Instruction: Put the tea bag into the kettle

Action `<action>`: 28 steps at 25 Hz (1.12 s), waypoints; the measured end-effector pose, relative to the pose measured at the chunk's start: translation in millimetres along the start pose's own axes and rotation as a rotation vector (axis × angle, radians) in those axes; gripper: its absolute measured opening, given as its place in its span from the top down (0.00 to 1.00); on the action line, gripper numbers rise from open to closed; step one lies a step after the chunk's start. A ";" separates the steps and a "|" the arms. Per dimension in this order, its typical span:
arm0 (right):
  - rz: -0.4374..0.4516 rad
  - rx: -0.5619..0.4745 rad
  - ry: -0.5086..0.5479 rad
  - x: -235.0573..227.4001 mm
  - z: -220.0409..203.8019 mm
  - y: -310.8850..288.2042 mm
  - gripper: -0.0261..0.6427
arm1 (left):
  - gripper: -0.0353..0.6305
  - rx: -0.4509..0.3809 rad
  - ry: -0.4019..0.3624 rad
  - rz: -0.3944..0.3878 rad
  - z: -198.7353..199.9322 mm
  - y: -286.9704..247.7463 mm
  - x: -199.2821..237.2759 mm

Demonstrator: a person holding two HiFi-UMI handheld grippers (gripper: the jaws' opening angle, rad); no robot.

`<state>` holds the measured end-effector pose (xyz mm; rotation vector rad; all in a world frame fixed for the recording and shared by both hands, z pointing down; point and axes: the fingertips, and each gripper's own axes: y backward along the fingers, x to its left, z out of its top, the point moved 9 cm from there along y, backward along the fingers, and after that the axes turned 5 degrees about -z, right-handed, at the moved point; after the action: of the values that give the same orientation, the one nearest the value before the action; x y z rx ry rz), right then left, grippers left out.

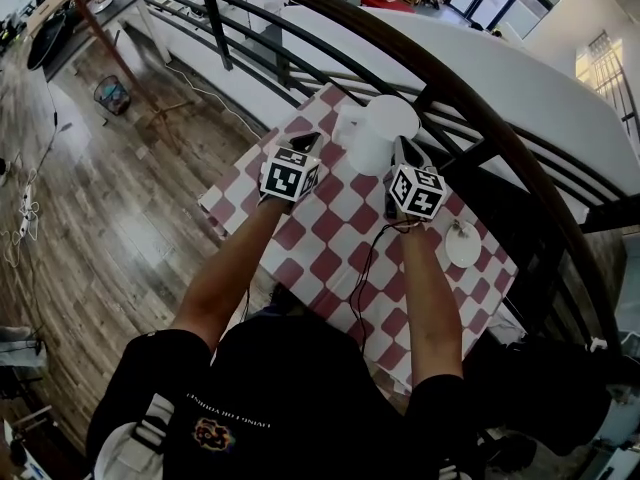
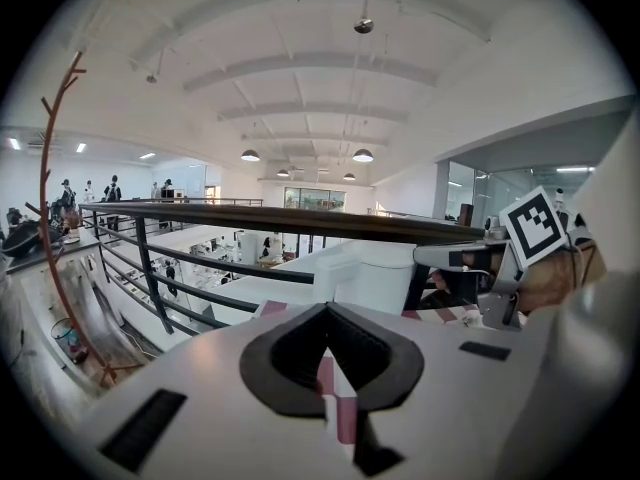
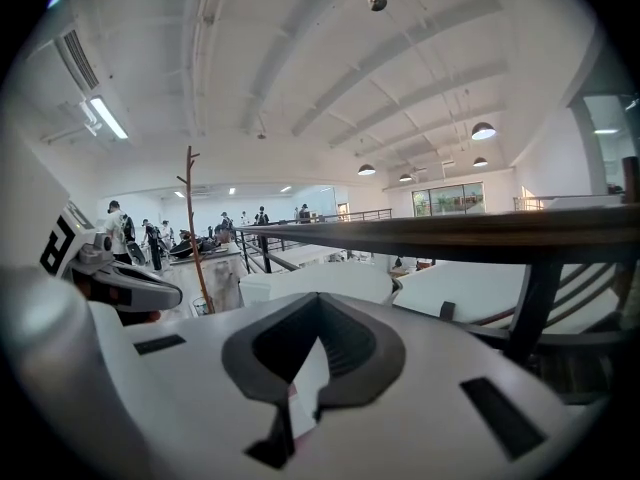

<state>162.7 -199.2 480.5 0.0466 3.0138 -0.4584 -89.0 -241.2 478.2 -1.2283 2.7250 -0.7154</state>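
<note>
white paper shows in the slit of the right tongs. they are clamped shut on a thin flat piece that i take for the tea bag, or its tag; i cannot tell which. it stands on edge between the pads, its long side running up and down. the left tongs are drawn together too. through the narrow slit between them i see only the red and white checked cloth of the table, and nothing i can make out is held there.

the kettle is white and upright near the far edge of the table. it sits between the two tongs and a little beyond them. in the right gripper view it lies dead ahead of the jaws, low and close. in the head view the right tips are just beside its body and the left tips are near its other flank. so the hand with the bag is also the nearer one. the coming move, as i judge it, is up over the rim and then a drop from above. the top looks like a flat lid, though i cannot tell whether it is shut. if it is, the left tongs would have to lift it first. a small white saucer lies off to the right, apart from all this.
</note>
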 end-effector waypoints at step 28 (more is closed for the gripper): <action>0.065 -0.093 -0.074 78.9 -42.9 284.4 0.94 | 0.95 -0.024 -0.103 -0.301 -45.8 146.6 -131.9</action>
<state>92.9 86.3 429.7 0.1175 2.9464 -0.3069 -112.3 -44.2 438.0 -1.6535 2.5013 -0.6251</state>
